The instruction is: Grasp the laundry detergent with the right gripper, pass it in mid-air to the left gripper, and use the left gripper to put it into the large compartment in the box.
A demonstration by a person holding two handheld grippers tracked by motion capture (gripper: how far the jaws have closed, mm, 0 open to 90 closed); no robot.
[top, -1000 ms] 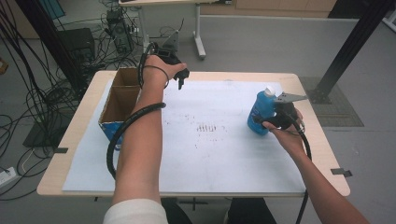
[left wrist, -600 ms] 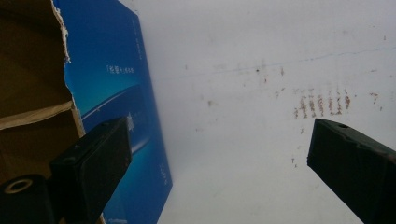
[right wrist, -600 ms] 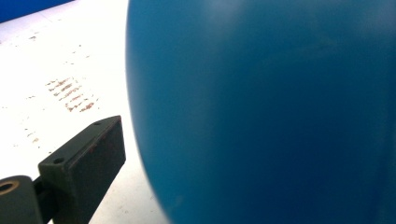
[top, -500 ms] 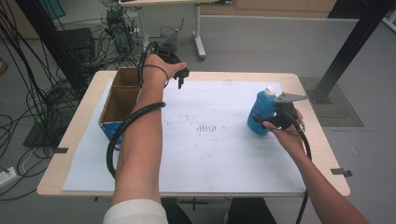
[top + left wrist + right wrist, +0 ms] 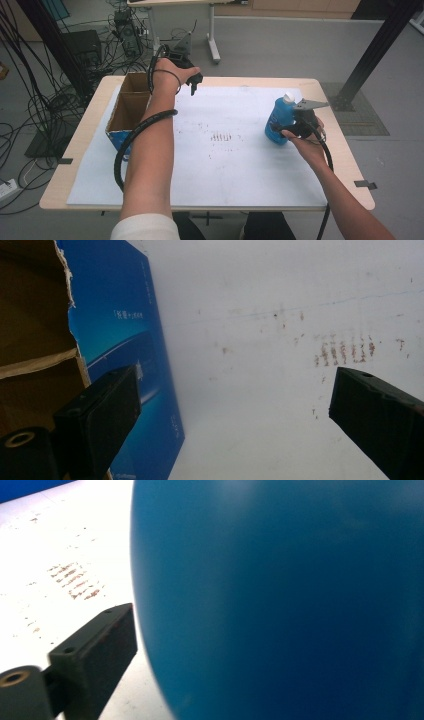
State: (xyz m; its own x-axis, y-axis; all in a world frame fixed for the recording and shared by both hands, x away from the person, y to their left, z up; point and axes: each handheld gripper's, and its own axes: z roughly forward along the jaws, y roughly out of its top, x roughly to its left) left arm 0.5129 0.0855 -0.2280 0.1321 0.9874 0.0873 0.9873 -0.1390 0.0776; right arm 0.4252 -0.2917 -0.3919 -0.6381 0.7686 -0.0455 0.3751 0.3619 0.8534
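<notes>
Cardboard box (image 5: 129, 111) is sitting empty at bench (image 5: 220, 200) left. Left tongs (image 5: 194, 86) are hanging wide beside it, gripping nothing. Right tongs (image 5: 289, 131) have just been closing around the upright blue bottle (image 5: 278, 120), far right; firm contact unclear. Transfer to box not begun.

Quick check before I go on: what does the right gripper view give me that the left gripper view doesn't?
Right gripper view alone: the blue bottle close up, one black jaw by its side; the jaws have just been closing around it, contact unclear.
Left gripper view alone: the cardboard box with its blue printed side, and the left gripper with jaws wide apart, nothing between.
Both: the white sheet with its brown marks.
</notes>
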